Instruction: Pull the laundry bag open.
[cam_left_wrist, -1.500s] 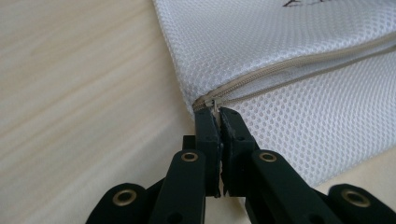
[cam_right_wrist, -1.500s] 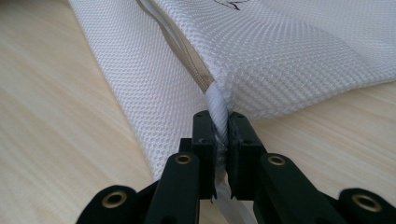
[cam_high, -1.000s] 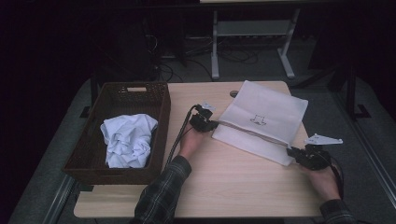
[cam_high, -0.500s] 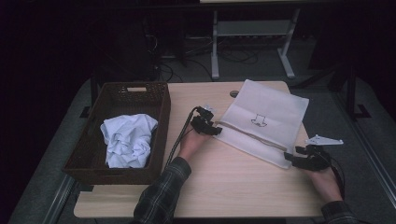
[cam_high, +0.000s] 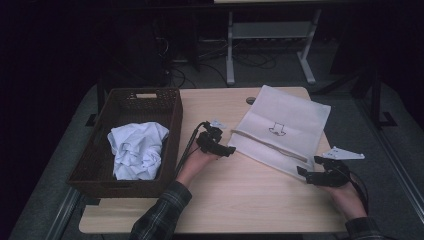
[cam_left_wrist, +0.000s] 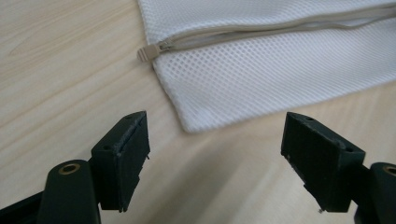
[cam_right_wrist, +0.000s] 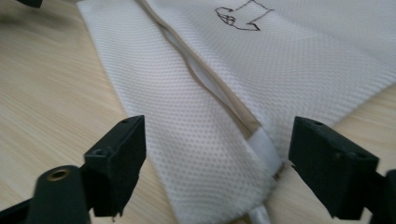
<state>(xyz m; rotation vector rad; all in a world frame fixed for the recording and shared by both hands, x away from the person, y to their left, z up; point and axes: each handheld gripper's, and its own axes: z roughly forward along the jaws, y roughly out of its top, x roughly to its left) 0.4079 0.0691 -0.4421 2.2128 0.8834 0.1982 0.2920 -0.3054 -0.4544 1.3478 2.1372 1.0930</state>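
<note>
The white mesh bag (cam_high: 282, 131) lies flat on the wooden table (cam_high: 240, 195), to the right of the dark wicker basket (cam_high: 125, 145) that holds a crumpled white cloth (cam_high: 136, 149). We see our left gripper (cam_high: 220, 148) just off the bag's near left corner, beside the zipper pull (cam_left_wrist: 148, 51); its jaws have just been opening and stand wide over bare wood. Our right gripper (cam_high: 311, 173) sits at the bag's near right corner, its jaws likewise just opened wide, with the mesh lying between them untouched.
</note>
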